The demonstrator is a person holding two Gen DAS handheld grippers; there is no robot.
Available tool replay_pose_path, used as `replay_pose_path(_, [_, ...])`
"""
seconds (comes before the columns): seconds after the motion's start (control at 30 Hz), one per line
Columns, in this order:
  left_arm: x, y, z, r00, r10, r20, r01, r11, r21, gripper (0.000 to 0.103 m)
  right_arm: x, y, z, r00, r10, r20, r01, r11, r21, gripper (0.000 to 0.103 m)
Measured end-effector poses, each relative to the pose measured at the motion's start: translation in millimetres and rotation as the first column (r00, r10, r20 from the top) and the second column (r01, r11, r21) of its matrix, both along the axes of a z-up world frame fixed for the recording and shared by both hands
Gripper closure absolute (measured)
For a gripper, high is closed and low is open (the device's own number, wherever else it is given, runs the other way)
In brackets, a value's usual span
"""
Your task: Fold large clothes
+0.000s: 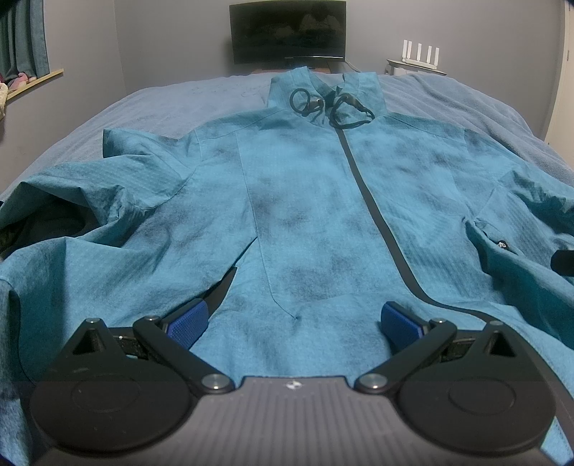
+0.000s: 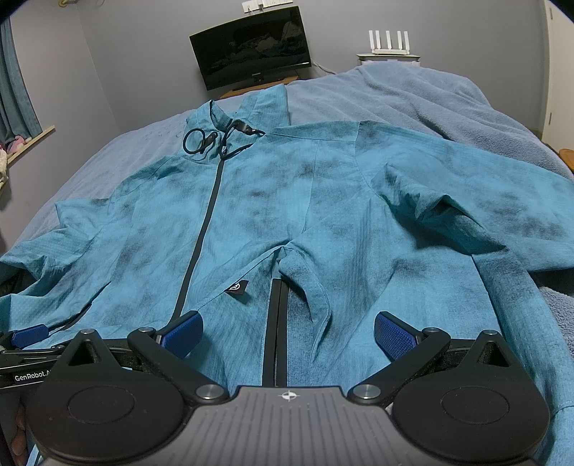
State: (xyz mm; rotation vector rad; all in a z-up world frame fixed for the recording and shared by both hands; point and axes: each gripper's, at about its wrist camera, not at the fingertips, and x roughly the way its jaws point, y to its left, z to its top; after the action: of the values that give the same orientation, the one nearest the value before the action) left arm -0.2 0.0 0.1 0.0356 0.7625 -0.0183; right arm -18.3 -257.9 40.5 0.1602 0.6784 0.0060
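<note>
Both sets of jaws are standing spread wide and pinching nothing. Your left gripper (image 1: pixel 292 322) is hovering low over the hem at 6 o'clock in its own view, blue pads (image 1: pixel 188 321) straddling the panel left of the zip. Your right gripper (image 2: pixel 287 331) is doing the same on the other half, its pads either side of a dark pocket opening (image 2: pixel 276 322). In my judgement you are holding both at the hem because a fold of this size needs two matched grasp points along the bottom edge; no fabric is being gripped yet.

Moving outward, the teal jacket (image 1: pixel 305 200) is lying front up and spread flat on the bed (image 1: pixel 161 104), which is covered in a grey-blue blanket. A dark zip (image 1: pixel 362 186) is running closed from hem towards 12 o'clock. Fabric is showing mottled dark patches and light creasing. A small black label (image 2: pixel 236 288) is sitting just right of the zip. Sleeves are lying out at 9 and 3 o'clock, bunched and wrinkled at the shoulders; the cuffs are out of frame.

Further off, the collar (image 1: pixel 323 86) is standing at 12 o'clock with black drawcords (image 1: pixel 330 105) looped loosely over it. Beyond the bed, a dark monitor (image 1: pixel 287 32) and a white router (image 1: pixel 418 53) are standing by the wall.
</note>
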Motion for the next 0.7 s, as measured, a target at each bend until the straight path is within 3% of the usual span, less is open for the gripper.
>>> replay_pose_path(0.7, [-1.8, -0.6, 2.2, 1.000, 0.002, 0.012, -0.002, 1.000, -0.004, 0.000, 4.5, -1.9, -2.5, 1.000, 0.013, -0.009, -0.013, 1.000, 0.001, 0.000])
